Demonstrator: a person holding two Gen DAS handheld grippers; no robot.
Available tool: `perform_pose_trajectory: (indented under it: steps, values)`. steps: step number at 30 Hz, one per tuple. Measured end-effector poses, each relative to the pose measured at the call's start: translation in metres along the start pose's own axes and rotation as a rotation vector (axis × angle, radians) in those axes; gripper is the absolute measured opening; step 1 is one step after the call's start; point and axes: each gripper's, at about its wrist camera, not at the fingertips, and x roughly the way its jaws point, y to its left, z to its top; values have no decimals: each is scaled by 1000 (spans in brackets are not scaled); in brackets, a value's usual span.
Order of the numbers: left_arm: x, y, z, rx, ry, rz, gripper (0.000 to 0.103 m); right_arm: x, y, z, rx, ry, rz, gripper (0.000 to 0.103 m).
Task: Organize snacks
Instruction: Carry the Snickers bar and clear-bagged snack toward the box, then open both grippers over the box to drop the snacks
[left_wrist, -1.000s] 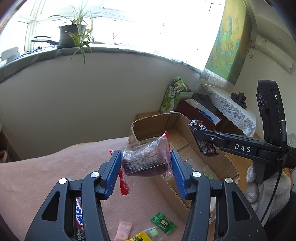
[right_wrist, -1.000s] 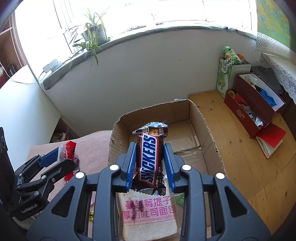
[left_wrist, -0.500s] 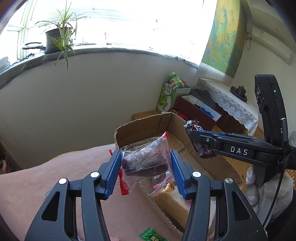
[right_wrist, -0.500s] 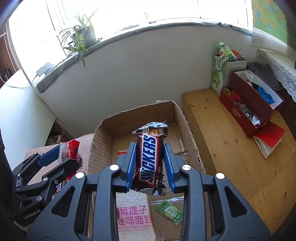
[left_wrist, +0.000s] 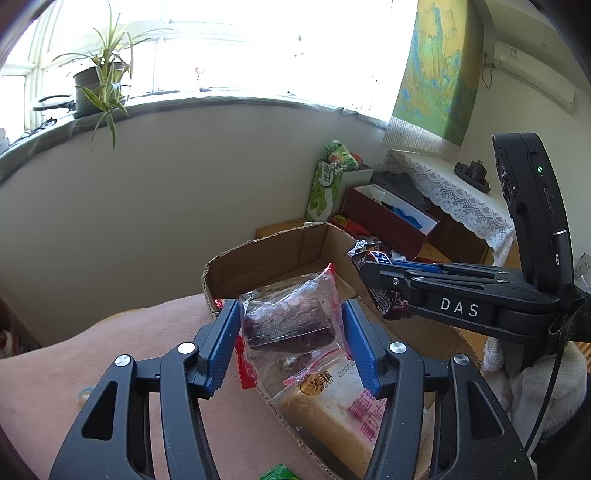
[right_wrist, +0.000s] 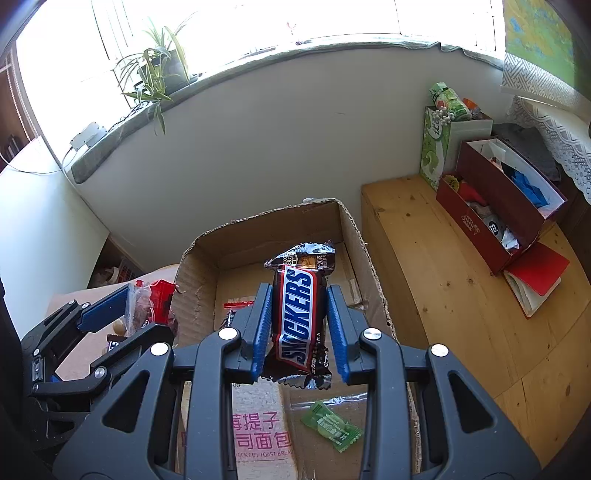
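My left gripper (left_wrist: 290, 310) holds a clear packet with a dark cake (left_wrist: 288, 321) above the near left wall of the cardboard box (left_wrist: 266, 254). Its jaws are opening, and the packet still hangs between the blue pads. My right gripper (right_wrist: 299, 295) is shut on a Snickers bar (right_wrist: 299, 314), held upright over the middle of the box (right_wrist: 277, 229). In the right wrist view, the left gripper (right_wrist: 147, 314) and its packet (right_wrist: 142, 306) are just outside the box's left wall. The right gripper (left_wrist: 373, 266) with the Snickers (left_wrist: 369, 254) reaches in from the right in the left wrist view.
Inside the box lie a toast bread pack (right_wrist: 258, 435), a green candy (right_wrist: 332, 430) and a small red-edged packet (right_wrist: 236, 306). Pink cloth (left_wrist: 110, 350) covers the surface to the left. A wooden bench (right_wrist: 443, 277) with a red box (right_wrist: 498, 206) and a green bag (right_wrist: 436, 140) stands on the right.
My left gripper has carried the packet to the right, from over the pink cloth to the box's edge, and its jaws stand slightly wider. The right gripper shifted a little over the box, still gripping the Snickers.
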Motion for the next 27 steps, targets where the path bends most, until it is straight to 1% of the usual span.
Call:
perform_pose_trajectory:
  steps: [5,7,8,10,12,14,16,18,22,23,25,27]
  values:
    - [0,-2,1,7,3,-5,58,-1,0,0,-1,-3,-8,31]
    - [-1,-4,1,7,1,-4,62,-2,-1,0,4,-8,-9,32]
    - [-1,-4,2,7,-1,-6,63,-3,-2,0,6,-11,-12,34]
    - [-2,-5,2,10,-4,-5,65,-5,-2,0,7,-21,-20,51]
    - [-3,-6,1,12,-5,-4,65,-8,-2,0,4,-34,-30,59]
    - [-4,-6,1,11,-3,-5,65,-11,-2,0,1,-39,-34,62]
    - [-5,-7,0,11,-3,-6,65,-12,-2,0,4,-44,-39,68]
    - [-6,-7,0,12,-4,-7,65,-15,-2,0,7,-50,-40,71]
    - [-12,-6,0,10,-10,-5,65,-19,-1,-1,9,-54,-46,72]
    - [-14,-5,0,9,-11,-5,65,-20,-1,-1,10,-53,-48,73]
    - [-19,-5,-1,8,-15,-3,65,-23,-1,-2,16,-60,-50,80]
    - [-23,-5,-2,10,-18,-2,65,-28,0,-3,18,-69,-52,81]
